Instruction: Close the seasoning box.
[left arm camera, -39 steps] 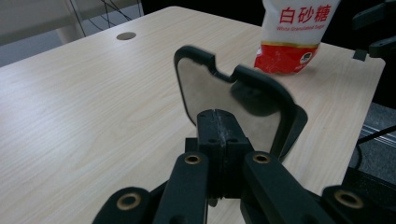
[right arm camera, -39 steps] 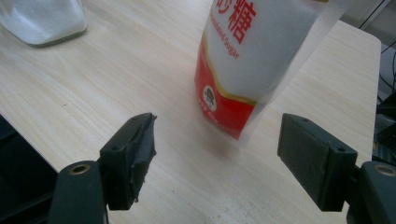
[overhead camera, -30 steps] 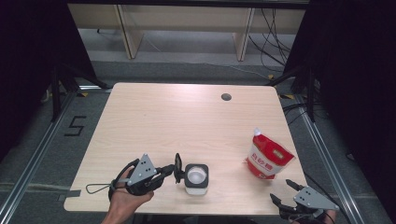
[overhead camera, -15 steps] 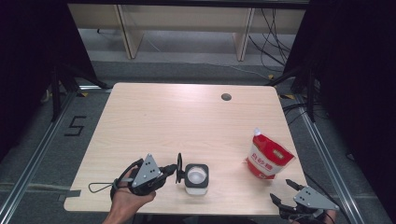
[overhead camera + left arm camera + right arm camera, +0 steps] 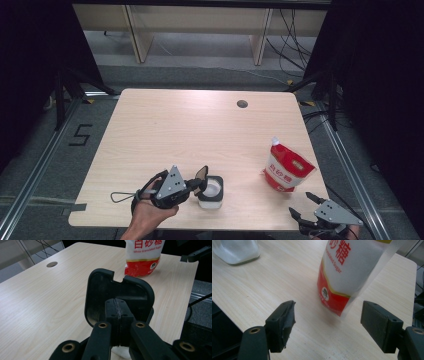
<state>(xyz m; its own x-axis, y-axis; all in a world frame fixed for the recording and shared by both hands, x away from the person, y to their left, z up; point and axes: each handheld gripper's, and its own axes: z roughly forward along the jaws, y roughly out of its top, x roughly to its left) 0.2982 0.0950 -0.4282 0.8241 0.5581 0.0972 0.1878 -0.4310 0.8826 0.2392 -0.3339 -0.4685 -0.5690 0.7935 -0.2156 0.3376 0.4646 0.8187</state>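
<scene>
High view: the left gripper [image 5: 200, 181] pinches the black flip lid [image 5: 202, 173] of a clear square jar [image 5: 210, 192] of white granules near the table's [image 5: 190, 130] front edge; the lid stands tipped up at the jar's left side. The right gripper [image 5: 303, 206] hovers with jaws spread at the front right corner, just short of the sugar pouch [image 5: 287, 170], which stands upright there.

Left gripper view: the jaws are pressed together on the lid [image 5: 120, 290] at its lower middle; beyond it stands the pouch [image 5: 143, 257].

Right gripper view: the jaws gape either side of the pouch [image 5: 352, 272], touching nothing; the jar [image 5: 237, 250] sits well apart (top left).

The lid looks stiff, light plastic, probably hinged, so it should swing rather than lift; the pouch looks soft, slippery and bottom-heavy, best taken near its upper body.
</scene>
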